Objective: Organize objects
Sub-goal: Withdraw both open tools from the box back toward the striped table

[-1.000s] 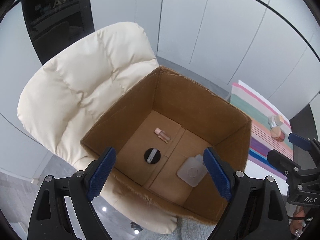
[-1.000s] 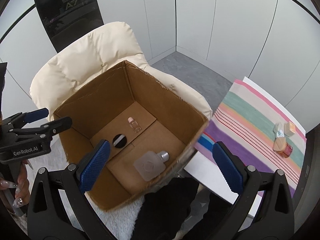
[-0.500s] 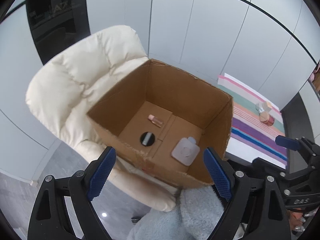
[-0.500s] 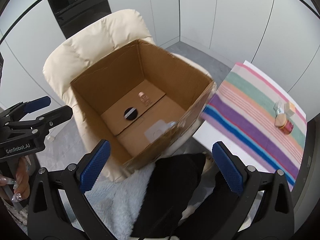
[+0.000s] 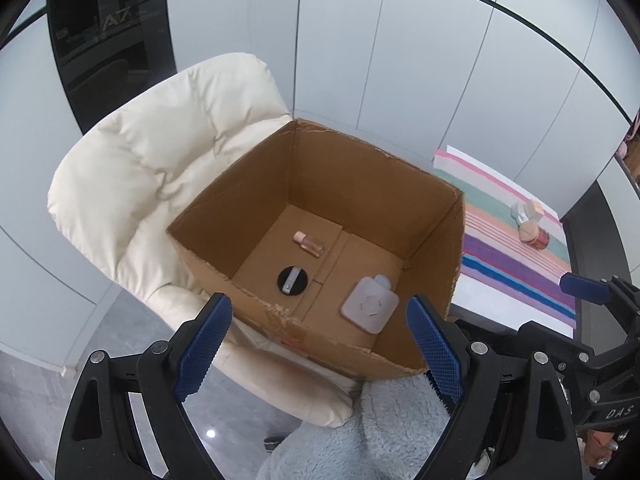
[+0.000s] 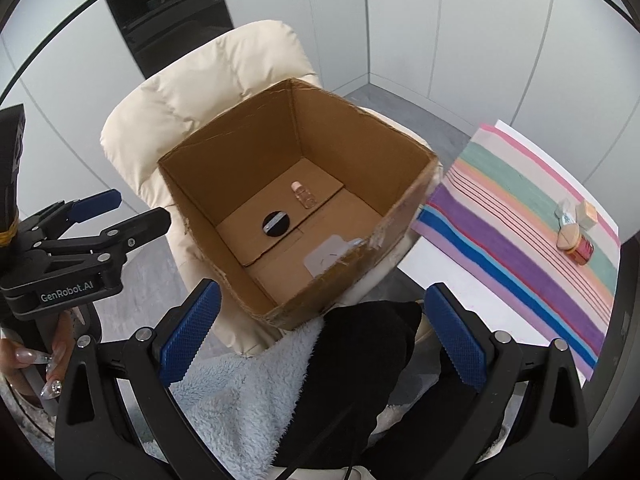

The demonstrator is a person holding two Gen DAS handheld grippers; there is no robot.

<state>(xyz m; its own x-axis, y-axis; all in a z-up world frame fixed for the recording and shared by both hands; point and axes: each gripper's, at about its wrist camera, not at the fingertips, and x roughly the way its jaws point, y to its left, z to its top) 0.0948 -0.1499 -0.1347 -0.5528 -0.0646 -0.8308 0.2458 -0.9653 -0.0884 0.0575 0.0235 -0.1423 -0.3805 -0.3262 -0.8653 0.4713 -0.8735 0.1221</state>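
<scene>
Cosmetics [image 6: 574, 230] remain clustered on the striped cloth [image 6: 520, 248], at about two o'clock from my right tongs [image 6: 322, 338] and well apart from them; the right hand is the nearer. Three items already lie in the cardboard box [image 5: 436, 216] at twelve o'clock. My right tongs and left tongs [image 5: 318, 342] both stand wide apart, holding and touching nothing.

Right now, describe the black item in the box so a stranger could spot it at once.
Find the open cardboard box sitting on the cream padded chair. On its floor lie three things. The round black disc with a silvery strip across its top lies between a small pink bottle and a square frosted bottle.
</scene>
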